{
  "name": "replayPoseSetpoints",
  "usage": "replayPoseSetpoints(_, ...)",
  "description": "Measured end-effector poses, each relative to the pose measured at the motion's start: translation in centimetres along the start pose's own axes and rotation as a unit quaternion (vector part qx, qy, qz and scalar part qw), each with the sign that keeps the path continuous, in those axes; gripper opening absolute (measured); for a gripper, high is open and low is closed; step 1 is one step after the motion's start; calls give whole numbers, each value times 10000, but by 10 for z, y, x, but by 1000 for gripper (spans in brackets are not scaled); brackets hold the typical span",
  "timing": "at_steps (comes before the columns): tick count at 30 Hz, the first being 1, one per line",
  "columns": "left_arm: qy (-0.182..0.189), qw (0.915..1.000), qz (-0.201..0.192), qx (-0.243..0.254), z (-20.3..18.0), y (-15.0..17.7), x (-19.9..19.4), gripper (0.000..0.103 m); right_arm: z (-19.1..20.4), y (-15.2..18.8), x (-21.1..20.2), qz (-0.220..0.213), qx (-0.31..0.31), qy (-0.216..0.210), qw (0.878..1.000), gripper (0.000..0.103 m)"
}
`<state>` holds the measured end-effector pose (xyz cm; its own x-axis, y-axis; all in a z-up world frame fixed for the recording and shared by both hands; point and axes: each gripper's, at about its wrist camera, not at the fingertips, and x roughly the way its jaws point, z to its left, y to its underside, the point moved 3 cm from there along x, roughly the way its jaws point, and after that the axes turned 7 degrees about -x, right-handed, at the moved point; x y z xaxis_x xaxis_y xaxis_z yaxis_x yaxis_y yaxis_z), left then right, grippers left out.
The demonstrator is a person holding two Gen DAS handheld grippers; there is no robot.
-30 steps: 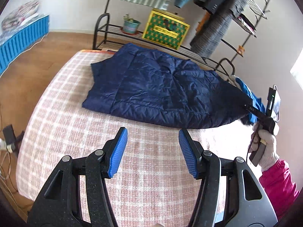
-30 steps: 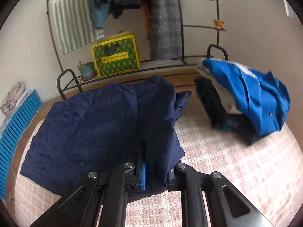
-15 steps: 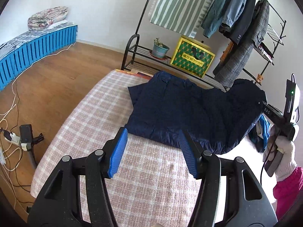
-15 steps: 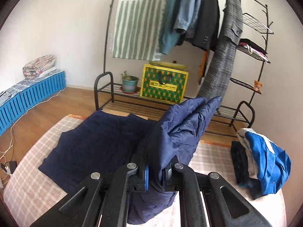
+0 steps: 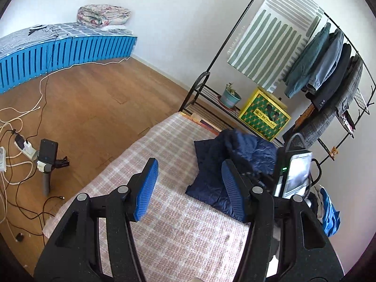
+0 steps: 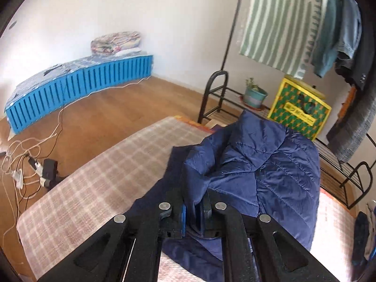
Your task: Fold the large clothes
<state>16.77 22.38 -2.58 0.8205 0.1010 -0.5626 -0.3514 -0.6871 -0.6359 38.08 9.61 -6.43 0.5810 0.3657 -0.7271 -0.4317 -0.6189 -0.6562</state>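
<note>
Carefully now: with the right tongs [image 6: 193, 213] pinching the blue jacket [image 6: 270, 171] and the left tongs [image 5: 188, 185] spread and empty, that lifted half should land square over the other.

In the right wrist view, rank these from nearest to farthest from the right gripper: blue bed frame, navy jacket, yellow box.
1. Navy jacket: clamped in the right gripper.
2. Yellow box: on the rack shelf, beyond the jacket, right.
3. Blue bed frame: against the far wall, left.
</note>
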Motion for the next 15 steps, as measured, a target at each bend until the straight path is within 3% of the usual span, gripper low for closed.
replayPoseSetpoints(5,-60,9999,-91,-47,6,-5,0,59,42,20,46,437,-357,-262,9981,5)
replayPoseSetpoints(9,-93,9999,-120,-79,6,-5,1,59,38,31,58,534,-126,-702,9960,6)
replayPoseSetpoints(12,-97,9999,-124,-68,5,-6,1,59,28,36,49,495,106,-1193,9916,17)
replayPoseSetpoints(14,-144,9998,-152,-23,5,-4,1,59,22,38,30,305,298,-1530,9873,32)
replayPoseSetpoints(15,-171,9997,-163,-6,4,-4,2,59,17,38,17,202,403,-1617,9858,33)
